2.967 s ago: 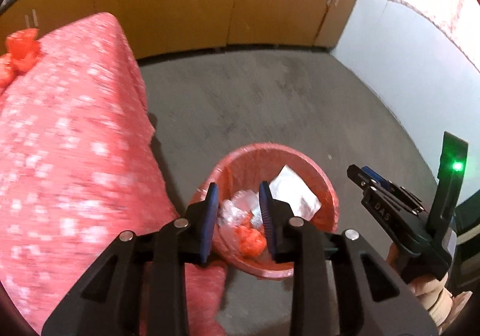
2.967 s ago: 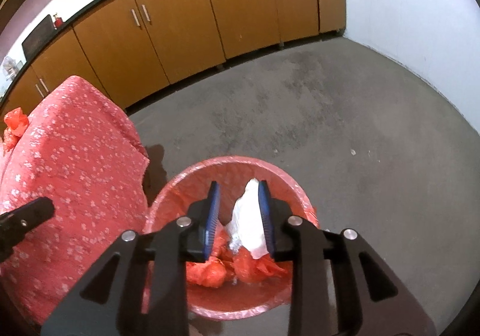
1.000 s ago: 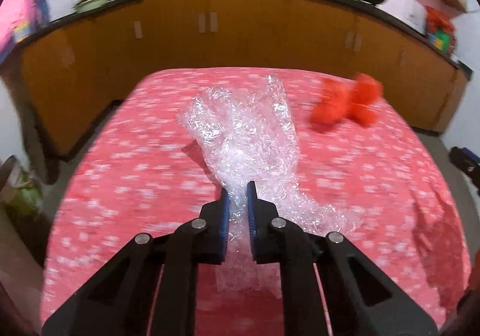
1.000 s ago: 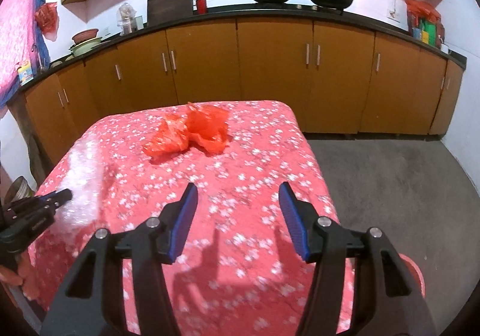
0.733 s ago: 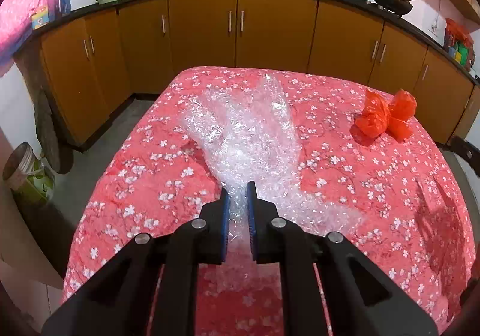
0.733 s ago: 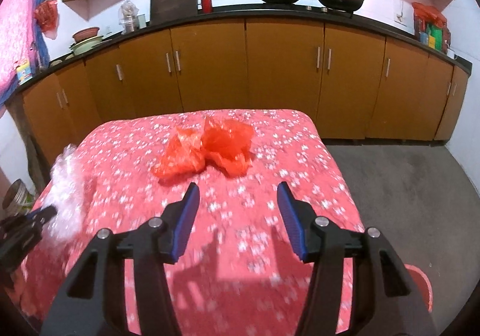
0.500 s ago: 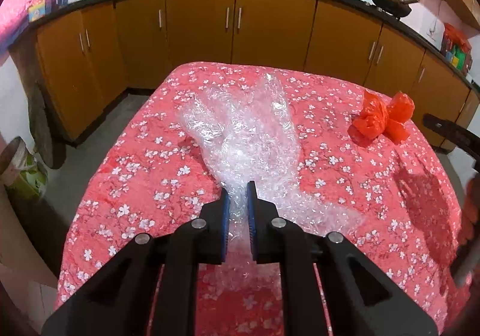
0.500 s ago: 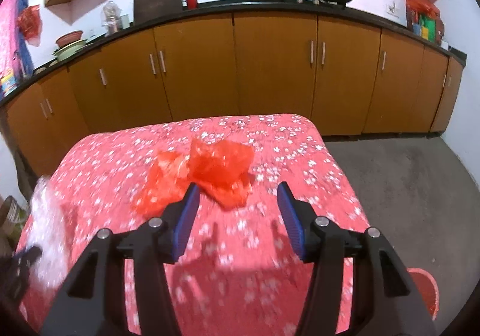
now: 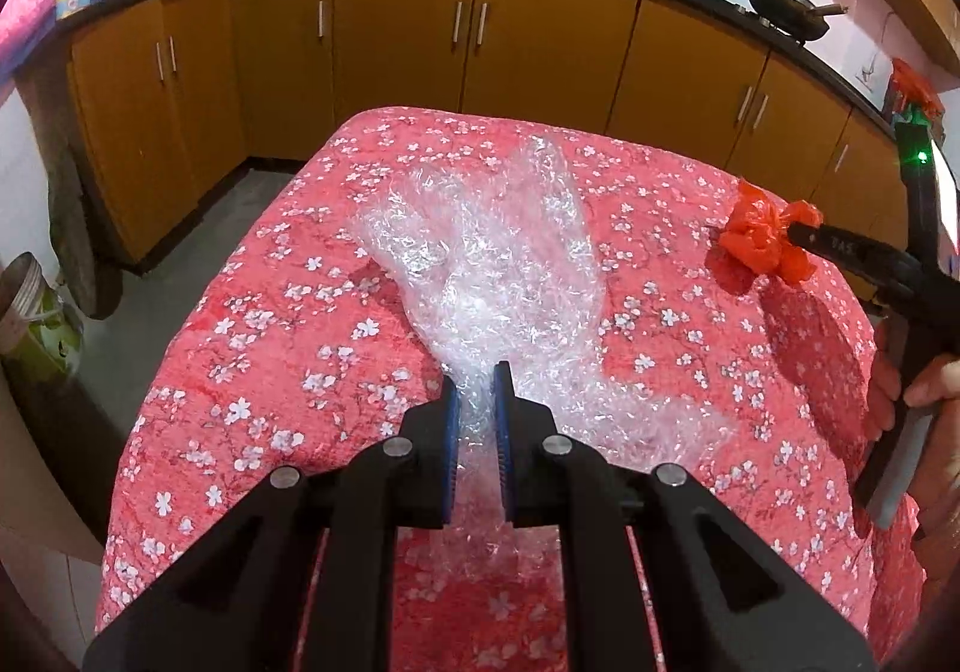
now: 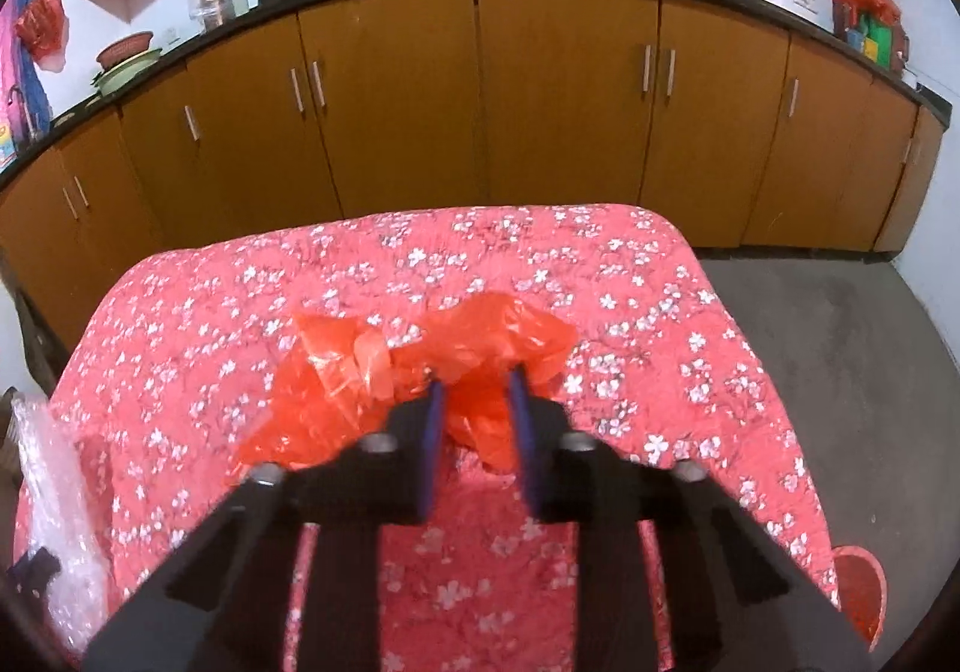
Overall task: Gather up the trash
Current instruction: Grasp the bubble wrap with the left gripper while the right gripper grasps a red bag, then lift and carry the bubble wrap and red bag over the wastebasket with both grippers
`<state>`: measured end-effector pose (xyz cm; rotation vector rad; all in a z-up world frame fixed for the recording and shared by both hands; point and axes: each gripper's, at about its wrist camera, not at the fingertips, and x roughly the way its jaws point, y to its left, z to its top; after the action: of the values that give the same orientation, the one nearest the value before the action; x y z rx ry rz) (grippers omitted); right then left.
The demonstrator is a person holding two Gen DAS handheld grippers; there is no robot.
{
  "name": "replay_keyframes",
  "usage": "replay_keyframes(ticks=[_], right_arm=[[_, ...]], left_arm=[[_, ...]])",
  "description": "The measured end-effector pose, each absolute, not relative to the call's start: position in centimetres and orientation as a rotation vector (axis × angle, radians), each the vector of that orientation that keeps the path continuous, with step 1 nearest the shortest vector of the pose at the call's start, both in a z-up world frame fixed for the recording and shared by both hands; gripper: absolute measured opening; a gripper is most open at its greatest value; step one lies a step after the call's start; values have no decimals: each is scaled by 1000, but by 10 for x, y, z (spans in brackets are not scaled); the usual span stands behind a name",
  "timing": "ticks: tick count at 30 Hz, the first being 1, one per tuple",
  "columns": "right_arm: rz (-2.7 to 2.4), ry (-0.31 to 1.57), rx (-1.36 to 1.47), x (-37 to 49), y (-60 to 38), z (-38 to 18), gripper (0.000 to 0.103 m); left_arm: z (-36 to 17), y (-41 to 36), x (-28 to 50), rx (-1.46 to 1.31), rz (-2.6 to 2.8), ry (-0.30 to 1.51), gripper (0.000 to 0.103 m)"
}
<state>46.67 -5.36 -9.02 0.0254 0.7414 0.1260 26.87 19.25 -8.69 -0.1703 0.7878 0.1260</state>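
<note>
Two pieces of trash on a table under a red floral tablecloth (image 9: pixel 288 276), one per claw. Left gripper (image 9: pixel 476 402) nearly shut, blue pads pinching the near tail of a clear bubble-wrap sheet (image 9: pixel 498 264); sheet spread ahead of the claw, long axis running straight forward from the fingertips and fanning out toward the far edge of the table, a loose flap trailing to the right of the claw. Right gripper (image 10: pixel 475 402) part-way open, jaws straddling the near end of a crumpled orange plastic bag (image 10: pixel 390 378); bag lying across the claw's line, bulk stretching ahead and to the left of the fingers, a smaller lobe to the right; firm grip not confirmed, the view being blurred. From the left wrist view, orange plastic bag (image 9: pixel 762 240) well off to the right of the left claw, right gripper (image 9: pixel 804 234) at it, so clearly the right hand's piece. One red bin (image 10: pixel 858 594) on the floor, low and to the right of the right claw, beyond the table's near right corner. Likely next: both pieces lifted and swung right and down toward that bin, the right claw nearer to it. Count: one bubble-wrap sheet, one orange bag, one bin, two claws.
</note>
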Motion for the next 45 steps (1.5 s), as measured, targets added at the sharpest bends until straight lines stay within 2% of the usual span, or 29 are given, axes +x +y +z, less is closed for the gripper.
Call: replay_keyframes(ticks=[1,18,20,22,23,26,28,30,32,33,34,36,40,45], right_arm=[[130,742,27,464,-55,-90,3],[184,731,96,386,-114,-79,4],[167,723,72,380,-117,-79,8],[149,712,69,377,-119,-77,40],[145,703,73,376,-120,-75,45],[155,684,80,378,-118,-68,49],[148,680,75,383,-116,-67,60],[131,690,69,393,-110,-68,61],[113,710,63,401,-107,-73,55],[108,730,58,406,-105,-77,37],[111,751,56,409,-104,-80,27],[125,768,72,409,-105,-85,16],[132,759,70,400,-108,-86,10],[136,741,68,382,-113,-75,9]], left_arm=[[-87,192,269,-169,127,788,11],[-88,188,271,-147,151,802,11],[-88,188,271,-141,155,801,11],[-88,187,271,-135,158,802,11],[-88,186,271,-134,159,802,11],[-88,186,271,-131,161,803,11],[-88,186,272,-129,162,804,11],[-88,185,272,-126,164,805,11],[-88,185,272,-125,165,806,11],[-88,185,272,-125,166,806,11],[-88,185,272,-124,166,807,11],[-88,185,272,-122,166,807,11],[-89,184,272,-116,169,808,11],[-85,178,268,-88,173,785,11]])
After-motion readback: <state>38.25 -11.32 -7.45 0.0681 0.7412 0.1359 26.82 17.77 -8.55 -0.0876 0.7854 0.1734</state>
